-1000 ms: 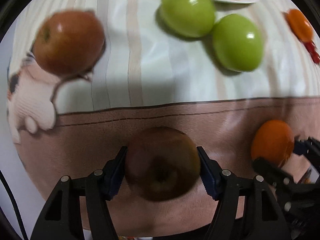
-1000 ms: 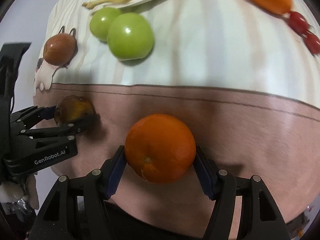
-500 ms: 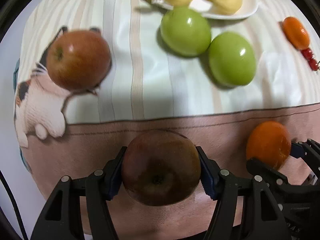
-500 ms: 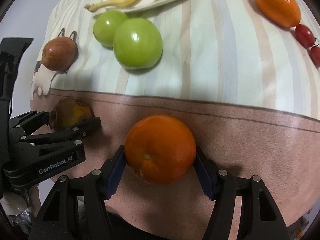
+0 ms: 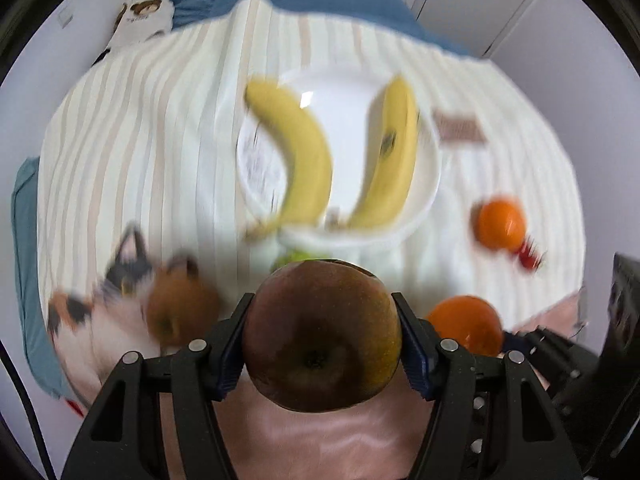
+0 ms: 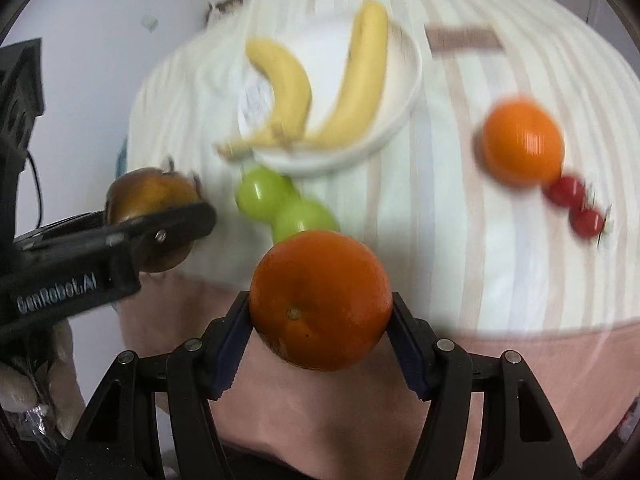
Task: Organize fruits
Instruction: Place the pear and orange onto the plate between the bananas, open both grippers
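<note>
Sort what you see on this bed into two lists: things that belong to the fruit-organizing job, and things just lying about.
Job: red apple in left gripper; orange in right gripper; bananas on white plate; green apples; second orange; cherry tomatoes.

Lying about: cat-print blanket; bear-print pillow.

We see two bananas [image 5: 308, 160] on the white plate [image 5: 344, 100]; below the plate lie two green apples [image 6: 280, 208], left a red apple [image 5: 180, 312], right an orange [image 6: 522, 142] and cherry tomatoes [image 6: 576, 204].
</note>
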Action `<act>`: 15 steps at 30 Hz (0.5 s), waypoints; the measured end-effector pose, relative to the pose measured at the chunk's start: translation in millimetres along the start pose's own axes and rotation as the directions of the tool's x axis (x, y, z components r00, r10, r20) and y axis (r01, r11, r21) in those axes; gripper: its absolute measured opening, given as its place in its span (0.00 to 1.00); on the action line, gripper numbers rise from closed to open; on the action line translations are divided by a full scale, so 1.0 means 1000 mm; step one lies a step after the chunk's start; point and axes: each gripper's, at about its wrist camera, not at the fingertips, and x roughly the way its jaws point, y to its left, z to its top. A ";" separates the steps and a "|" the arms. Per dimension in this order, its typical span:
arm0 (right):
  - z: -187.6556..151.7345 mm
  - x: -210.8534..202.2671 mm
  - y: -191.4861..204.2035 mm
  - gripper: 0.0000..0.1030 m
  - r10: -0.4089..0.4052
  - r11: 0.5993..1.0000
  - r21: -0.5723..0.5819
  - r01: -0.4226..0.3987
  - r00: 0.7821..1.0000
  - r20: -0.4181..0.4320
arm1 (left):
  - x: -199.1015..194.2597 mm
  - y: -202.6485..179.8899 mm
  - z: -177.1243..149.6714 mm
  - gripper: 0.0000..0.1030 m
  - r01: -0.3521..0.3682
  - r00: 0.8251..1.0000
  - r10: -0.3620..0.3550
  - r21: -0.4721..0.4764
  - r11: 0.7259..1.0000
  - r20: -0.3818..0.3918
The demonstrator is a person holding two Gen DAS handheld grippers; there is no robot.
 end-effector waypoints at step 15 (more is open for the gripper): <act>0.145 0.040 0.005 0.66 0.039 0.987 0.153 -0.056 0.993 0.108 | 0.074 0.021 0.183 0.61 0.039 0.994 -0.031 0.075 0.996 -0.103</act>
